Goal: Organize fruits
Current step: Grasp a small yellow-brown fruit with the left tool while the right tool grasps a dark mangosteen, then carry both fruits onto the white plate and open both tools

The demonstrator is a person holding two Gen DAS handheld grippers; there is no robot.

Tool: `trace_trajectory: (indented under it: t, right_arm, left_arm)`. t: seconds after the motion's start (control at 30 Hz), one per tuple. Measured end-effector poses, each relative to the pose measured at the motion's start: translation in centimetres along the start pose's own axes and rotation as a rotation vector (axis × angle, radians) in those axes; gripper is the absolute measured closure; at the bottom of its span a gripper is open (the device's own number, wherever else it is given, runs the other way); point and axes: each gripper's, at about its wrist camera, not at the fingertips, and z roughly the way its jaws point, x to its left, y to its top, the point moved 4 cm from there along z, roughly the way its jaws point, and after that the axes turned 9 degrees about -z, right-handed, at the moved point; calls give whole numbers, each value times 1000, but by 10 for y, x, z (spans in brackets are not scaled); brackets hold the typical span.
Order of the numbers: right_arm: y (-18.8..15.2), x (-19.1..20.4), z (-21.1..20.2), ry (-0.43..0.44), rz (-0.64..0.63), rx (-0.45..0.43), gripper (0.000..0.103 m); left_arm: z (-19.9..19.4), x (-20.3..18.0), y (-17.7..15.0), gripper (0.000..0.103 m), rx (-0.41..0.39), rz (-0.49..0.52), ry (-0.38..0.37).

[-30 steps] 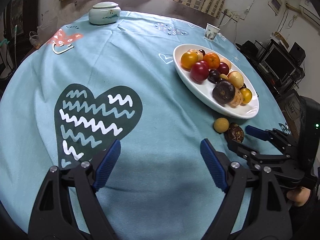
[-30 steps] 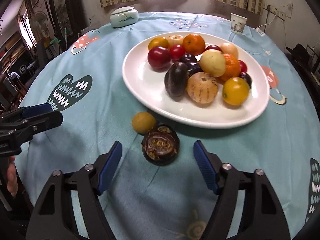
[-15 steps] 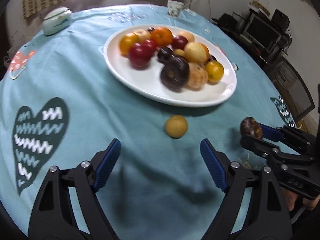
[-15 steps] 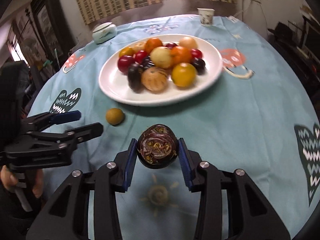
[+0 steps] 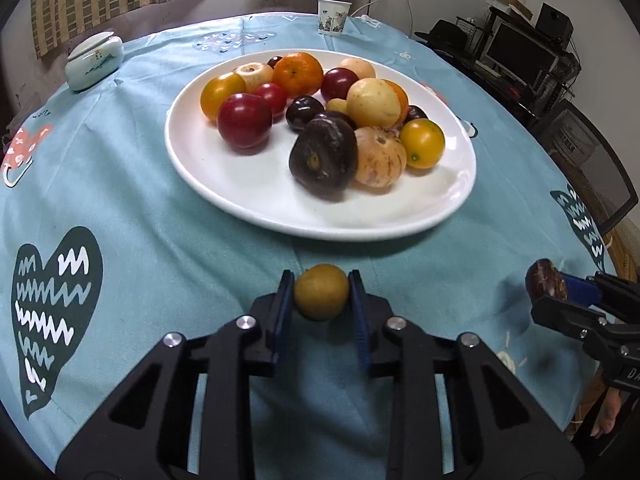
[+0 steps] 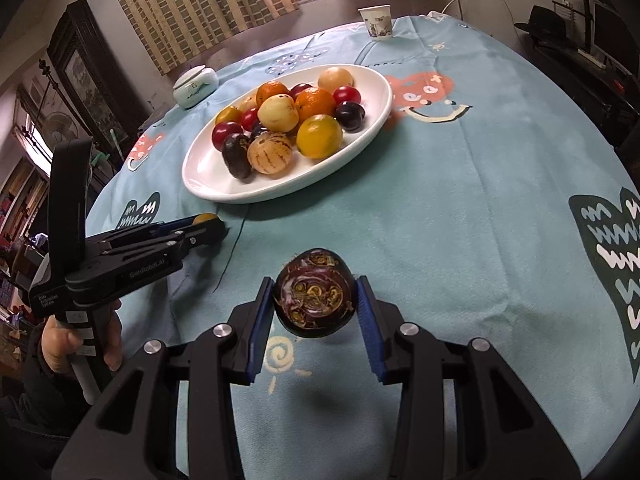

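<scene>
My left gripper (image 5: 321, 302) is shut on a small yellow-brown fruit (image 5: 321, 291) on the blue tablecloth, just in front of the white oval plate (image 5: 224, 176). The plate holds several red, orange, yellow and dark purple fruits. My right gripper (image 6: 315, 310) is shut on a dark purple mangosteen (image 6: 315, 293) and holds it above the cloth, near side of the plate (image 6: 208, 180). The mangosteen also shows at the right edge of the left wrist view (image 5: 543, 280), and the left gripper shows in the right wrist view (image 6: 208, 226).
A pale lidded ceramic dish (image 5: 94, 60) stands at the far left of the round table and a paper cup (image 5: 333, 16) at the far edge. Chairs and a desk with monitors (image 5: 520, 48) stand to the right.
My left gripper has moved forward and closed on the yellow-brown fruit. My right gripper picked up the mangosteen and holds it raised above the cloth.
</scene>
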Motion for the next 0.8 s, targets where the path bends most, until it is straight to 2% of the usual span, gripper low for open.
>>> trace_trajectory:
  t: [0.33,0.47,0.67,0.8]
  right_arm:
    - [0,27,-5,11,-42,-8,62]
    - [0,39,-3,18,-65,-3,62]
    - [23,40,-2,-1,-87,-22,62]
    - [54,30,5,-28,-88,-35,62]
  left_arm:
    - [-51,3,-24,76,-45,-15,-50]
    - [-68,10,-22,76,-74,-15,-50]
    - [-79,20,15,76,-130,1,-17]
    - [-63,18,53,76,-129,26,14]
